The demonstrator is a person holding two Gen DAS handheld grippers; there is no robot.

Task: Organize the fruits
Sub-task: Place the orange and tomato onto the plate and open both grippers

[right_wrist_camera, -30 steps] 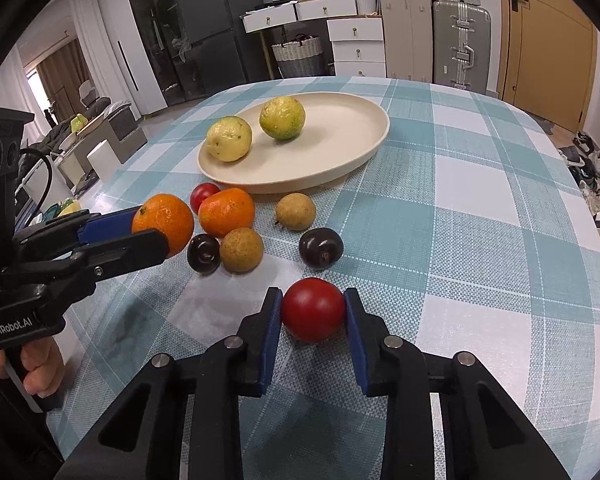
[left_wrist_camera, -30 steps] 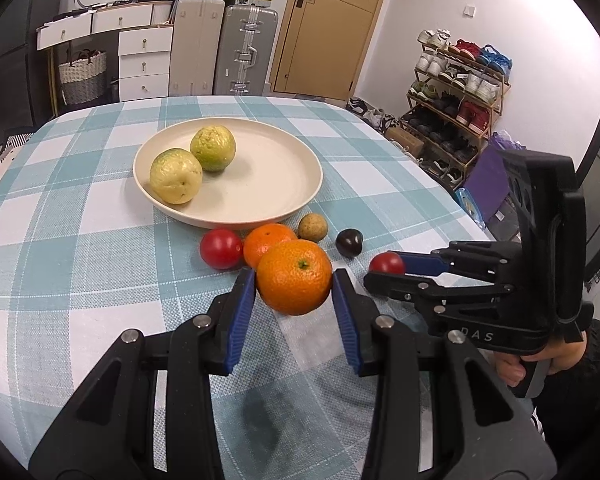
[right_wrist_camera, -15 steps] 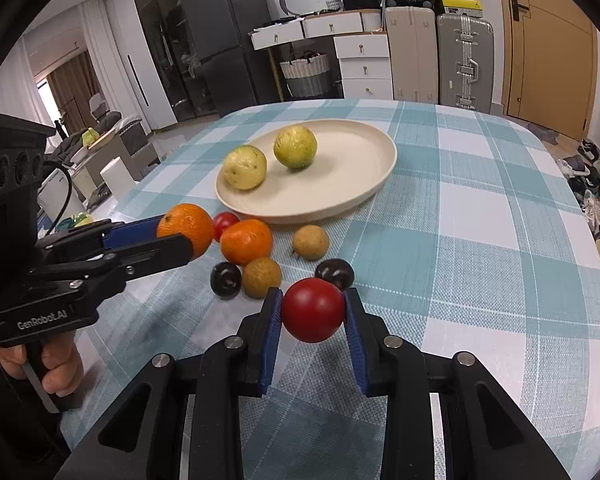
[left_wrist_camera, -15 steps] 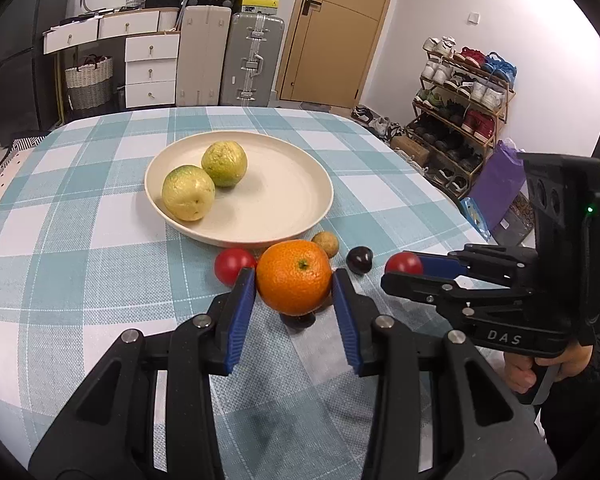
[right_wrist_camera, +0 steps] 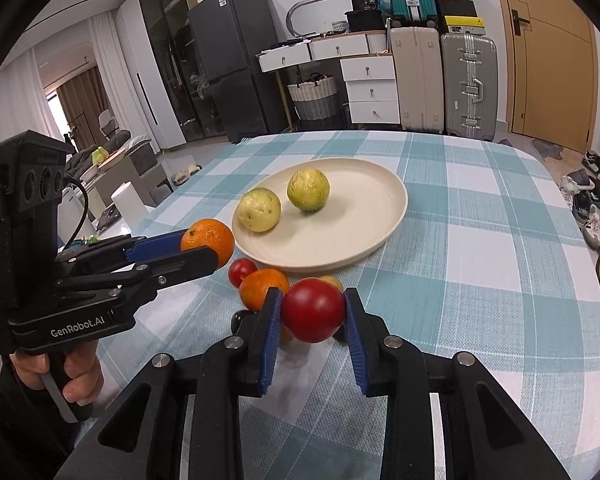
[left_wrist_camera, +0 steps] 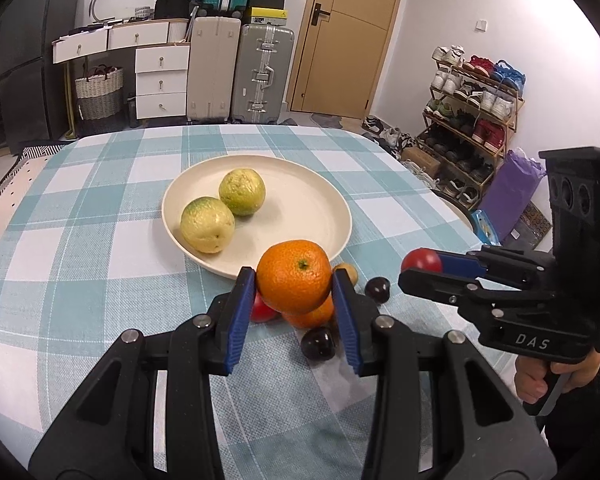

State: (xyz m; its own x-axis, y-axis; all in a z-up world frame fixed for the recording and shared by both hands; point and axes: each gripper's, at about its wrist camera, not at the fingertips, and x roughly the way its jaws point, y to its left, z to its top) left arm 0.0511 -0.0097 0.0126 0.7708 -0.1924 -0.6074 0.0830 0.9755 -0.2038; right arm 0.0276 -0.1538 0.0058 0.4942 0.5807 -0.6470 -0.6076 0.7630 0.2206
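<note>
Left tongs [left_wrist_camera: 294, 286]: clamped on an orange [left_wrist_camera: 294, 276], held up to carry it.
Right tongs [right_wrist_camera: 312, 312]: clamped on a red fruit [right_wrist_camera: 313, 310], also lifted.
Plate [left_wrist_camera: 320, 196]: just ahead of both tongs, two green fruits [left_wrist_camera: 224, 210] fill its left side.
In the way: small fruits [left_wrist_camera: 318, 342] lie under the tongs on the worktop [left_wrist_camera: 80, 260].

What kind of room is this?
Probably the dining area of someone's home: a table with a checked cloth and plate of fruit, a shoe rack by the door, and a fridge.
</note>
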